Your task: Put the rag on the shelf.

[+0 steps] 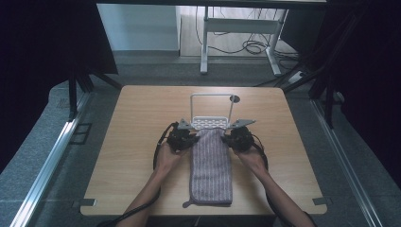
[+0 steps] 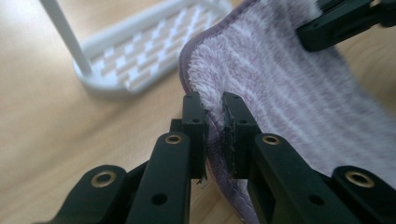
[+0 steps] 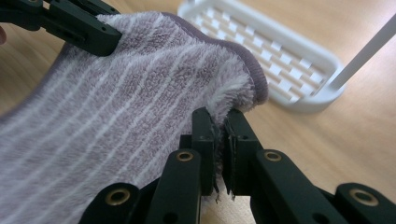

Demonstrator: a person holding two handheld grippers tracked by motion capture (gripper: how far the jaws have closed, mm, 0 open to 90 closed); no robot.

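Observation:
A long purple towel with pale stripes point(image 1: 211, 170) lies on the wooden table, its far end lifted a little. My left gripper point(image 1: 183, 137) is shut on the towel's left far edge point(image 2: 215, 123), its jaws pinching the hem. My right gripper point(image 1: 239, 136) is shut on the right far edge of the towel point(image 3: 220, 122). A white rack with a slotted base point(image 1: 208, 122) and a tall hoop rail stands just beyond the towel's far end; its base point(image 2: 140, 51) point(image 3: 275, 51) is close ahead in both gripper views. Across the towel point(image 2: 299, 93), the right gripper's jaw shows at the top right of the left gripper view.
The table point(image 1: 137, 142) has bare wood to the left and right of the towel. A round hole point(image 1: 234, 99) sits near the table's far edge. Beyond the table stand a white desk frame point(image 1: 236, 28) and cables on the floor.

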